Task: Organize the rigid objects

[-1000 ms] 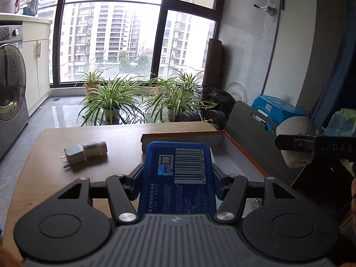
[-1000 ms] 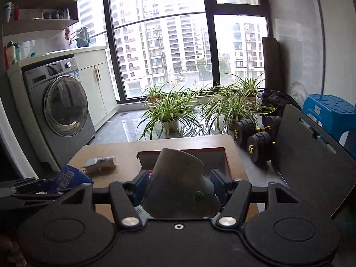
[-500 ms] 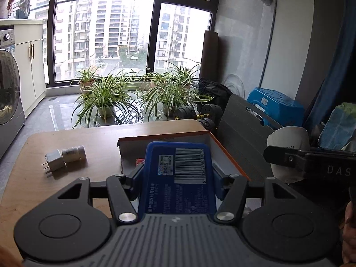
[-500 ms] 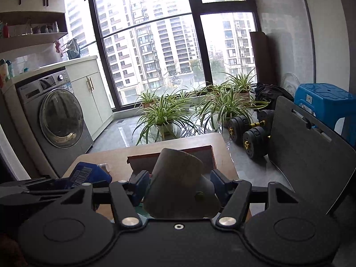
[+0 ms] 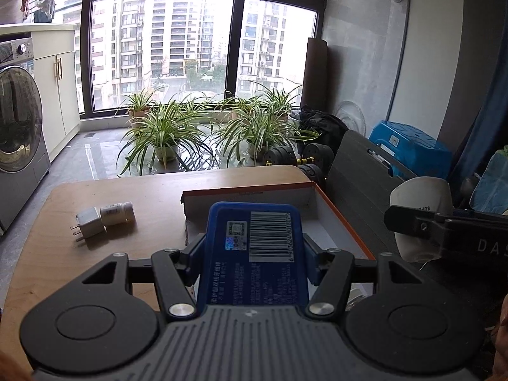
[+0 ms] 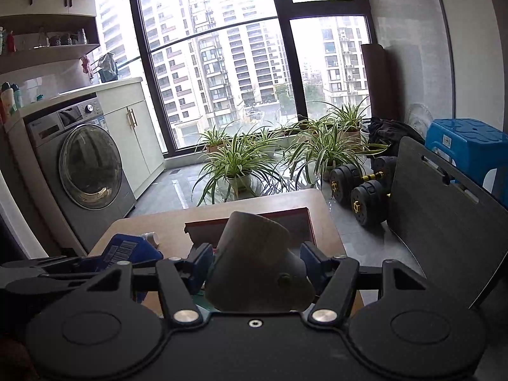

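Fingers of the left gripper (image 5: 252, 254) are clamped on a blue packet (image 5: 254, 254), its long axis pointing away over the near end of the open cardboard box (image 5: 341, 219) on the wooden table (image 5: 57, 247). To the right, the right gripper (image 6: 254, 263) pinches a white cup-shaped mask (image 6: 254, 263), probably just outside the box's right wall. Left of the box lie a plug (image 5: 89, 227) and small bottle (image 5: 116, 213).

left claw (image 5: 252, 250) black, ribbed grey base | silver screws | blue pads (image 5: 312, 262)

Both wrist views face window, sharing orange-rimmed box (image 5: 336, 219), table (image 5: 152, 190)
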`<state>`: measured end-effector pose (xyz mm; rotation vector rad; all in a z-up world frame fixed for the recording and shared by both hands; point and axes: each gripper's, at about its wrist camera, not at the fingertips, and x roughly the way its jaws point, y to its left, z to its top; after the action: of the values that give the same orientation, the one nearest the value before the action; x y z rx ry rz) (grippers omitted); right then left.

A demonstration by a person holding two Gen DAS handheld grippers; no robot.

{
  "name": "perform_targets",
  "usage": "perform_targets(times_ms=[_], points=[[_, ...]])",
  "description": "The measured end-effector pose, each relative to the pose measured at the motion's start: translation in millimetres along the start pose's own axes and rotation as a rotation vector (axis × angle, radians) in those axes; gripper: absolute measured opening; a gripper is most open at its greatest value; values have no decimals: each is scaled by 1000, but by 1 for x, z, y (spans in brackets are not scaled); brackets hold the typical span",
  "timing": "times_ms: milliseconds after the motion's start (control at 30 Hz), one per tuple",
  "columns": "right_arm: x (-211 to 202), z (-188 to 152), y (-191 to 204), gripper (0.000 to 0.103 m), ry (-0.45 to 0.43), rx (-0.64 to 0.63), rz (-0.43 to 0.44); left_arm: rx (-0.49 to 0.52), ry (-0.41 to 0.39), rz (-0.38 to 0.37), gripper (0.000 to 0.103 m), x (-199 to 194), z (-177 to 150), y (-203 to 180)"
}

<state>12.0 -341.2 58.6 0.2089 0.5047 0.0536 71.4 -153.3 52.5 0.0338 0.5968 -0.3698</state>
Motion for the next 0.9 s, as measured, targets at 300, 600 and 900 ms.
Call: perform_targets(times_ms=[300, 600, 900], points=[[1, 2, 3, 74, 0, -6, 4, -16, -6, 10, 62, -2, 2, 0], [2, 5, 6, 74, 0, -10, 12, -24, -13, 18, 62, -6, 3, 1], [4, 6, 8, 74, 1, -15, 15, -29, -11, 22, 62, -5, 4, 4]])
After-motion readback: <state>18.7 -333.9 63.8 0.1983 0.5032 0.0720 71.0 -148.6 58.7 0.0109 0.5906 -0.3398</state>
